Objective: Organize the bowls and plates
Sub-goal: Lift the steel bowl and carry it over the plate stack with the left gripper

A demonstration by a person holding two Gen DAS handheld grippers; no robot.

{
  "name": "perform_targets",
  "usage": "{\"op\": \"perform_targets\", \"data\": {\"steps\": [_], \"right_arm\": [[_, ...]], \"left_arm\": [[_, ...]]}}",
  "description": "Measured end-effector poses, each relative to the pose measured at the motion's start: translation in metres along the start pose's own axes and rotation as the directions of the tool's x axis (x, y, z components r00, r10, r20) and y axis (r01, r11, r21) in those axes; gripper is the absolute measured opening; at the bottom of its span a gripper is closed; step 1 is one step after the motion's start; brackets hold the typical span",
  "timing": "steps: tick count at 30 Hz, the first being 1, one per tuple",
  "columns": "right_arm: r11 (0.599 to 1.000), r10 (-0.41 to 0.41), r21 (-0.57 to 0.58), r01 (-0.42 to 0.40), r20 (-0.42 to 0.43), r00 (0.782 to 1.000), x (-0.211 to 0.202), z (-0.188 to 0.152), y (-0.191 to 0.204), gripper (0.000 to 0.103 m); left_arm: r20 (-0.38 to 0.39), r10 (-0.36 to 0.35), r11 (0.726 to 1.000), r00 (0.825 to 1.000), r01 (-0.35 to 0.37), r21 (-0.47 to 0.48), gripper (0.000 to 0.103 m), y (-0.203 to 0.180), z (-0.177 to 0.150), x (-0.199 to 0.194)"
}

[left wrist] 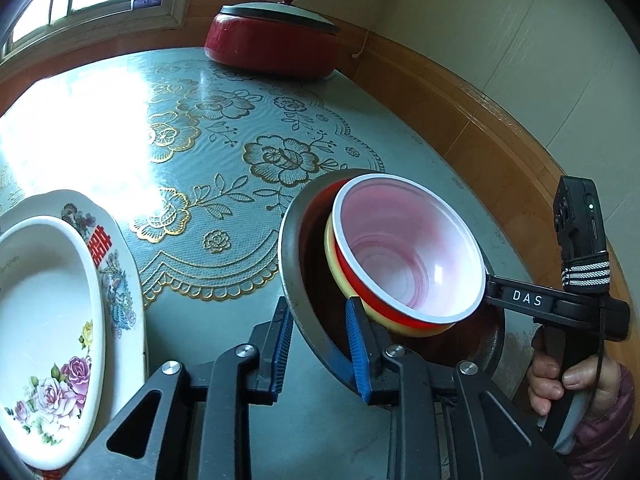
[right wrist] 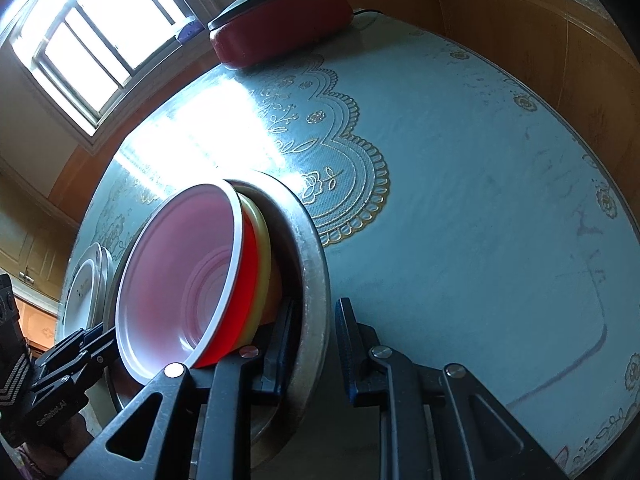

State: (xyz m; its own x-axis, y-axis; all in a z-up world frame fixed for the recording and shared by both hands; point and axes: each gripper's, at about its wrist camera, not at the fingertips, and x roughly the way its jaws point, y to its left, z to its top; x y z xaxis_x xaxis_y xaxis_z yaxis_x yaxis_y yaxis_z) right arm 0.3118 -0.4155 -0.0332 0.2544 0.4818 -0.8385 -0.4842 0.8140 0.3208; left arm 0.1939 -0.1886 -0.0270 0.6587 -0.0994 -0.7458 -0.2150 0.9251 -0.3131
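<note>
A steel basin (left wrist: 287,248) holds a yellow bowl (left wrist: 404,329) with a red, white-lined bowl (left wrist: 408,248) nested in it. My left gripper (left wrist: 318,305) is shut on the basin's near rim, one blue pad inside and one outside. My right gripper (left wrist: 491,286) grips the opposite rim. In the right wrist view, my right gripper (right wrist: 316,302) straddles the basin (right wrist: 316,248) rim, beside the red bowl (right wrist: 180,280) and yellow bowl (right wrist: 262,260). My left gripper (right wrist: 98,338) shows at the lower left.
A white floral dish (left wrist: 44,320) lies on a patterned oval platter (left wrist: 118,268) at the left, also seen as plates (right wrist: 86,288). A red lidded electric pot (left wrist: 272,40) stands at the table's far edge. The blue table (right wrist: 480,200) meets a wood-panelled wall at the right.
</note>
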Motion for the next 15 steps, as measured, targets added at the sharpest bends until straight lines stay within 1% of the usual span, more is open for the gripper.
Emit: {"op": "perform_targets", "data": {"steps": [2, 5, 7, 10, 15], "right_arm": [[1.0, -0.001, 0.004, 0.001, 0.003, 1.0, 0.0, -0.001, 0.0, 0.02], [1.0, -0.002, -0.003, 0.002, 0.018, 1.0, 0.0, -0.004, 0.0, 0.019], [1.0, -0.006, -0.015, 0.006, 0.022, 1.0, 0.0, -0.005, 0.002, 0.014], [1.0, 0.001, -0.021, 0.0, 0.02, 1.0, 0.001, -0.006, 0.002, 0.011], [0.998, -0.007, -0.064, 0.008, 0.025, 1.0, 0.0, -0.012, 0.007, 0.009]], "left_arm": [[0.0, -0.014, 1.0, 1.0, 0.014, -0.005, 0.023, -0.001, -0.001, -0.001], [0.001, -0.027, 1.0, 1.0, 0.028, -0.013, 0.023, -0.001, -0.002, -0.001], [-0.001, -0.035, 0.999, 0.999, 0.035, -0.014, 0.022, -0.002, -0.001, 0.0], [0.002, -0.043, 0.999, 0.999, 0.043, -0.018, 0.022, -0.005, -0.004, -0.001], [0.007, -0.061, 0.998, 0.998, 0.061, -0.027, 0.023, -0.008, -0.01, -0.004]]}}
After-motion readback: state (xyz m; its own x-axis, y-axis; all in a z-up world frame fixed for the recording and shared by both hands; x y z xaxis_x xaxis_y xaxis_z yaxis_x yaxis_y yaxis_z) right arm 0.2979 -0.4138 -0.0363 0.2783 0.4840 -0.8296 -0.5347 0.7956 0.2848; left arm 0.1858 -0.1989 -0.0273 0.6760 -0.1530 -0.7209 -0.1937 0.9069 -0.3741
